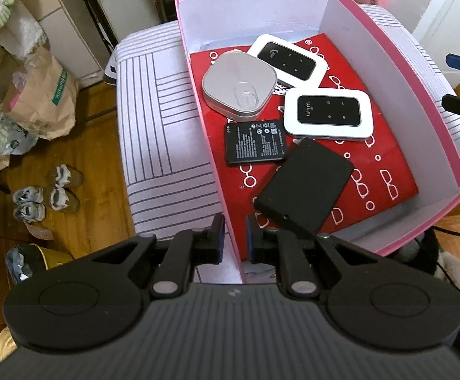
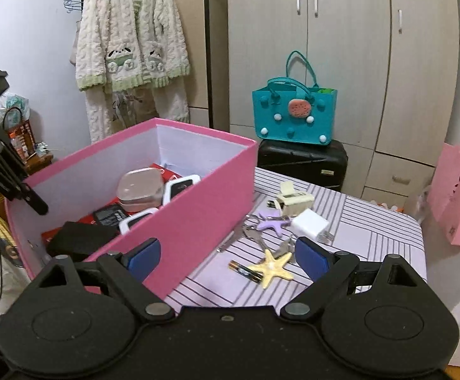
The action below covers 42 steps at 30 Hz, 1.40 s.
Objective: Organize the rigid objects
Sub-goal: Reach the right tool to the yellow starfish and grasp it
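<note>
Presently: right gripper [image 2: 228, 258] over the table [image 2: 372, 231], jaws wide apart, nothing between them. Directly ahead, framed by the pads: yellow starfish [image 2: 272, 269], with the battery [image 2: 245, 272] touching its left arm. Battery's long axis slanted, running from upper left to lower right across the gripper's line. Judged the likely next pick; right hand clearly the nearer. Beyond these: keys [image 2: 255, 232], purple starfish [image 2: 274, 221], white charger [image 2: 310, 223], cream clip [image 2: 295, 201], clustered just right of the pink box [image 2: 198, 212].

Left gripper [image 1: 234, 237] clamped on the box's near wall [image 1: 226, 190], one pad outside, one inside. Within the box, near to far: black case [image 1: 306, 186], flat battery [image 1: 255, 142], two white routers [image 1: 328, 114], silver tin [image 1: 239, 84].
</note>
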Available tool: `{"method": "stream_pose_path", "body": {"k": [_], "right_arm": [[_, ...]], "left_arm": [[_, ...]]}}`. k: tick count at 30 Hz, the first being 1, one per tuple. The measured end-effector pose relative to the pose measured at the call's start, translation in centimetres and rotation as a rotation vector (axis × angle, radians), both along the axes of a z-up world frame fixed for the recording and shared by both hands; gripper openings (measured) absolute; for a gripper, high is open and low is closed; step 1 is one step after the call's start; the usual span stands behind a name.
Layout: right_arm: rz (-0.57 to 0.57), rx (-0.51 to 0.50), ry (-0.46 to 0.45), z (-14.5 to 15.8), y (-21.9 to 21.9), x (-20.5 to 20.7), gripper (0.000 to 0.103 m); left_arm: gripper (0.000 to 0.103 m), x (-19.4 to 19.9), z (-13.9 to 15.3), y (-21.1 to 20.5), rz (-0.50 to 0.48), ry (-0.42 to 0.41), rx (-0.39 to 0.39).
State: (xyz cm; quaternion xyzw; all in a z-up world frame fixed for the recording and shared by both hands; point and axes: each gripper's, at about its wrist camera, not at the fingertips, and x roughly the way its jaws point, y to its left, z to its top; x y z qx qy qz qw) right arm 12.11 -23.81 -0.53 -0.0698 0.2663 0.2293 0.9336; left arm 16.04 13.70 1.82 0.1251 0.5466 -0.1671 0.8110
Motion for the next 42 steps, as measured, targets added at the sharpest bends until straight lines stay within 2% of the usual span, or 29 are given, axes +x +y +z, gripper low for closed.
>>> {"method": "stream_pose_path", "body": {"k": [4, 9, 11, 16, 19, 24, 27, 30, 33, 35, 37, 38, 40, 42], "right_arm": [[-0.003, -0.023, 0.016, -1.1, -0.6, 0.2, 0.094], [-0.014, -0.022, 0.094, -2.9, -0.8, 1.6, 0.09], [-0.025, -0.027, 0.113, -3.6, -1.0, 2.5, 0.086], [-0.105, 0.056, 0.183, -4.9, -2.3, 5.3, 0.059], [-0.158, 0.095, 0.216, -5.6, -2.9, 7.0, 0.052], [-0.179, 0.114, 0.27, -6.8, -2.6, 8.8, 0.051], [-0.181, 0.126, 0.269, -7.1, -2.2, 9.1, 0.052], [-0.156, 0.099, 0.246, -7.2, -1.6, 9.3, 0.063], [-0.15, 0.096, 0.232, -7.3, -1.3, 9.3, 0.063], [-0.149, 0.097, 0.233, -7.1, -1.3, 9.3, 0.054], [-0.162, 0.079, 0.236, -6.9, -1.3, 9.2, 0.04], [-0.167, 0.089, 0.233, -6.7, -1.5, 9.2, 0.037], [-0.171, 0.098, 0.24, -6.5, -1.8, 9.2, 0.022], [-0.164, 0.105, 0.222, -6.2, -2.0, 8.9, 0.014]], "left_arm": [[0.008, -0.4, 0.2, 0.0, 0.007, -0.027, 0.007], [0.007, -0.4, 0.2, -0.1, 0.02, -0.033, 0.009], [0.007, -0.4, 0.2, -0.1, 0.025, -0.033, 0.01], [0.007, -0.4, 0.1, 0.0, 0.034, -0.037, 0.0], [0.007, -0.4, 0.1, 0.2, 0.041, -0.04, -0.01], [0.007, -0.4, 0.1, 0.2, 0.039, -0.043, -0.012], [0.007, -0.4, 0.1, 0.3, 0.04, -0.043, -0.013], [0.007, -0.4, 0.1, 0.2, 0.038, -0.044, -0.015], [0.007, -0.4, 0.1, 0.2, 0.032, -0.054, -0.012], [0.007, -0.3, 0.1, 0.1, 0.032, -0.058, -0.012], [0.007, -0.3, 0.2, 0.2, 0.032, -0.057, -0.014], [0.007, -0.3, 0.2, 0.1, 0.032, -0.056, -0.016], [0.007, -0.3, 0.1, 0.0, 0.031, -0.057, -0.015], [0.007, -0.3, 0.1, 0.1, 0.028, -0.06, -0.012]]}}
